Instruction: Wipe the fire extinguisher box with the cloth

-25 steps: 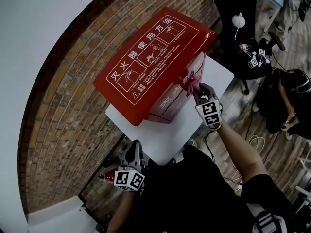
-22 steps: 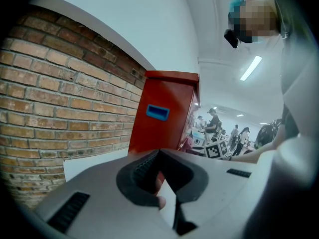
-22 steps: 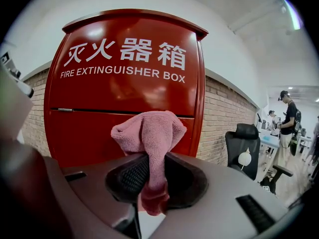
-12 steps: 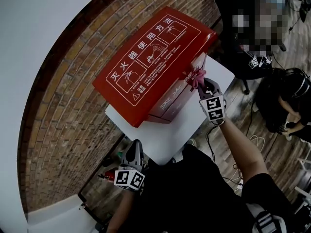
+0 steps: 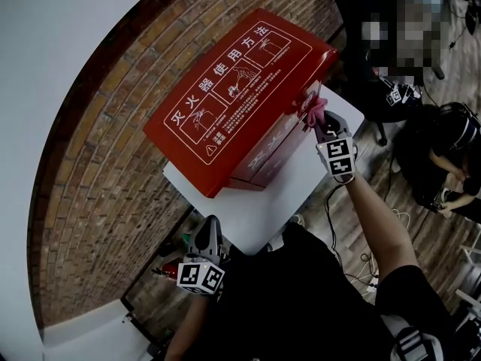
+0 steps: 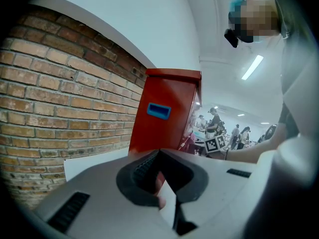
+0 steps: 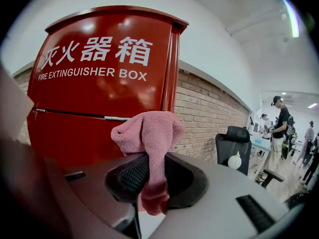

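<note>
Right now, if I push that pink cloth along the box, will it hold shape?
Probably not: the cloth droops limply over the right gripper, so it likely bunches. Its fuzzy pile should drag rather than slip on the glossy fire extinguisher box.

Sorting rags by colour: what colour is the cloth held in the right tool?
Pink cloth, clearest in the right gripper view.

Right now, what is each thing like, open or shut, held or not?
fire extinguisher box: shut, upright on the white table
right gripper: shut on the cloth
cloth: bunched up, pinched between the jaws
left gripper: shut, empty
</note>
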Motion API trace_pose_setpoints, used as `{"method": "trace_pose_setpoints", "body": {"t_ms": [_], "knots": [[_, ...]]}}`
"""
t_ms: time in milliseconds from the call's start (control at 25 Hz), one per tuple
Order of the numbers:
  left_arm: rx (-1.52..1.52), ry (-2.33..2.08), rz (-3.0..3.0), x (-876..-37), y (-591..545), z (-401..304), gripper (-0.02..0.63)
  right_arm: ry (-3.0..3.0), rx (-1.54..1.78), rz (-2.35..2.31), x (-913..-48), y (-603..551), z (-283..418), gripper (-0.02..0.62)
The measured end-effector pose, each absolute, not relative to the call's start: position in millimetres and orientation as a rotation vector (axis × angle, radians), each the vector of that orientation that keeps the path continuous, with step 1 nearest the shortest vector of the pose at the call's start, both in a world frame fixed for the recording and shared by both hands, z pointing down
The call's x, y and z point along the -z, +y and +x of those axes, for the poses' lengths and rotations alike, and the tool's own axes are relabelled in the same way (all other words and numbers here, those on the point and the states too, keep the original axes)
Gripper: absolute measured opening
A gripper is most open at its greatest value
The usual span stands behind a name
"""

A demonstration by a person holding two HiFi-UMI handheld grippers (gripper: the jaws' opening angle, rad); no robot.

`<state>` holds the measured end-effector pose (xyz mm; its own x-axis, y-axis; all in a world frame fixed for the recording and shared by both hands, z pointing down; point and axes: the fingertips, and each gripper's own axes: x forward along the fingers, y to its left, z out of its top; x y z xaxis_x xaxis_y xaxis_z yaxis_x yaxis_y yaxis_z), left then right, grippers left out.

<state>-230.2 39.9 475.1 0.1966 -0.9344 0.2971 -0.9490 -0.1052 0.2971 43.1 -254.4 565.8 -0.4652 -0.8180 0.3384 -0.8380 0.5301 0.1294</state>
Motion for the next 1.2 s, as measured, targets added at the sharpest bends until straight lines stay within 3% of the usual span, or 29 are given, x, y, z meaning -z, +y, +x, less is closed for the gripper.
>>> {"method": "trace_pose_setpoints", "body": {"t_ms": [1200], "knots": [[-0.147, -1.783, 2.051, -472, 35, -239, 0.017, -2.335, -0.097, 1.256, -666, -265, 50, 0.091]]}}
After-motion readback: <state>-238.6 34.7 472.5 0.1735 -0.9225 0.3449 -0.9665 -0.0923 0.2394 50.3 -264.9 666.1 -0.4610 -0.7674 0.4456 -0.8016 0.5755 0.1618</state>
